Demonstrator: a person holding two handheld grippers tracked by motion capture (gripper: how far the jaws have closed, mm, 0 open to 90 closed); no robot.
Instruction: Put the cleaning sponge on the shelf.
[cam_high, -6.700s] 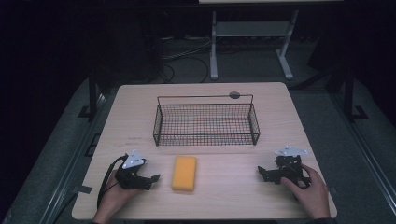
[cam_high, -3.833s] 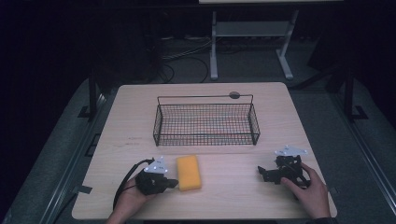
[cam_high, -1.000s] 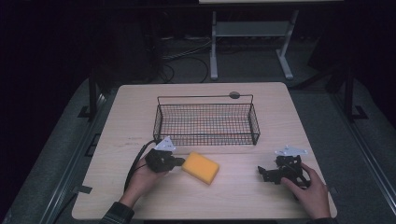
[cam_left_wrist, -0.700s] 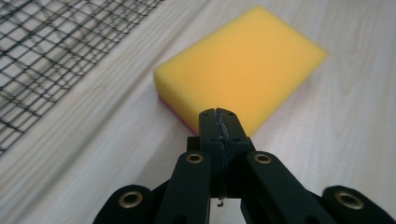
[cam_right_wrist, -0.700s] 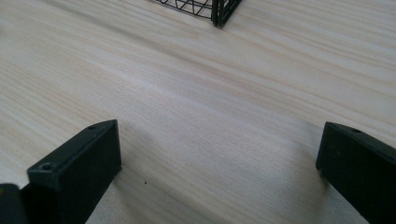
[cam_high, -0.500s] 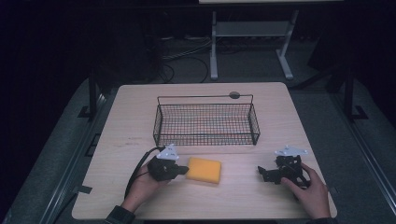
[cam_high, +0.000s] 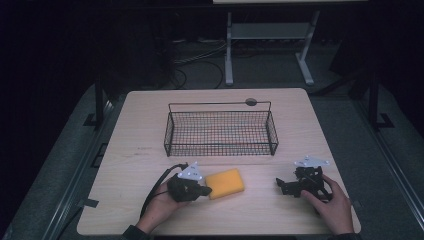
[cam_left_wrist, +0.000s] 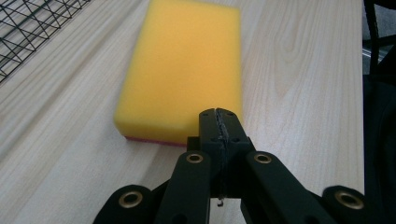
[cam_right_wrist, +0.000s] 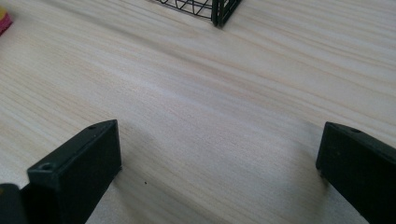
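A yellow sponge (cam_high: 225, 183) with a thin red underside lies flat on the wooden table (cam_high: 140, 150), in front of the wire basket (cam_high: 220, 129). My left gripper (cam_high: 206, 190) is shut, its jaws pressed together with nothing between them, and its tip touches the sponge's near left edge. In the left gripper view the closed tip of the left gripper (cam_left_wrist: 219, 115) sits against the short end of the sponge (cam_left_wrist: 182, 70). My right gripper (cam_high: 280, 184) rests on the table at the right, held by a hand. Seen in its own view, the right gripper (cam_right_wrist: 219, 154) is open over bare wood.
The black wire basket stands mid-table, and its corner (cam_right_wrist: 219, 11) shows at the top of the right gripper view. A small dark round disc (cam_high: 251, 101) lies behind the basket. A white stand (cam_high: 265, 40) and cables are on the floor beyond the table.
My left gripper has pushed the sponge to the right and turned it, so the sponge now lies long side across the table. The right gripper has stayed still.
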